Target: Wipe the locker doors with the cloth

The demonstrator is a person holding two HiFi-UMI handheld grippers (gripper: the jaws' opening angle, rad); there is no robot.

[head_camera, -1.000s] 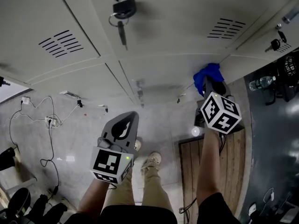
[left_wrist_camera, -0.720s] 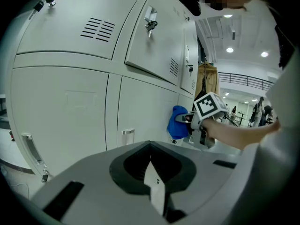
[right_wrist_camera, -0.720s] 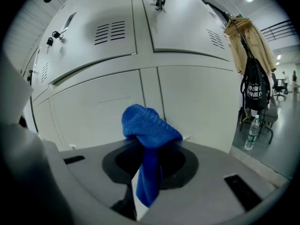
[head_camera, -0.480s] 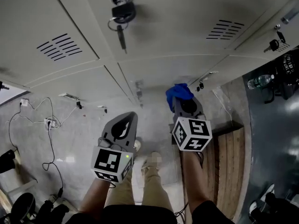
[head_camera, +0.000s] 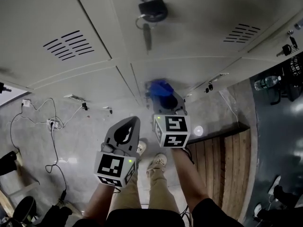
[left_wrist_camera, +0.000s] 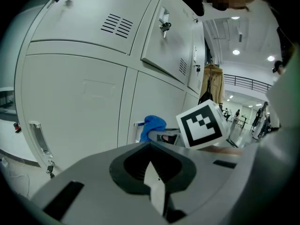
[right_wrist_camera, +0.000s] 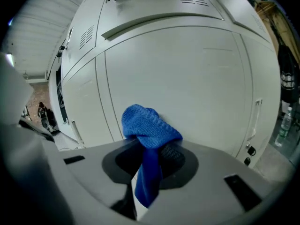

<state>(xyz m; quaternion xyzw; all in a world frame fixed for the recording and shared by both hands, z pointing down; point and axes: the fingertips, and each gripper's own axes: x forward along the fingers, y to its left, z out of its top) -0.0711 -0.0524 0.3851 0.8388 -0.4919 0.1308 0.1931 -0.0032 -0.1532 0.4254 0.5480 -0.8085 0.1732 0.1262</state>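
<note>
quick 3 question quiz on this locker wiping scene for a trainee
1. True or false: the right gripper has its fingers shut on the blue cloth.
2. What is between the fingers of the left gripper? A) the cloth B) nothing, they are together C) a sponge
3. In the head view, what hangs from the padlock on the upper locker door?
Key: 1 true; 2 B; 3 a key.
</note>
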